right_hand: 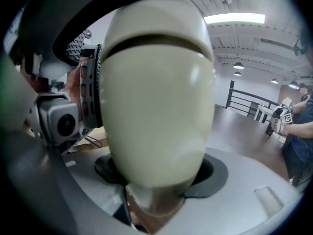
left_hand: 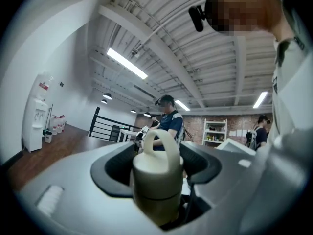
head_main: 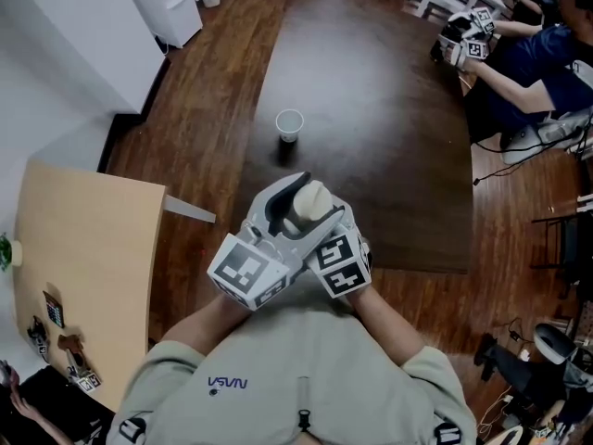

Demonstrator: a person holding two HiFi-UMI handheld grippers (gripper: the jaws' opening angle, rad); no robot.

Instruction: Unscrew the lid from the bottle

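Head view: I hold the bottle (head_main: 312,200) at my chest; left gripper (head_main: 281,208) clamps its lid (left_hand: 156,163), right gripper (head_main: 332,226) its body; table (head_main: 389,146) edge just ahead, cup (head_main: 290,124) well apart.

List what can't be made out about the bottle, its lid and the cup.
- Base of the bottle: right gripper view, blurred, sunk between the pads.
- Whether the left tongs press the lid: left gripper view, the lid covers the contact.
- Contents of the cup: head view, too small.
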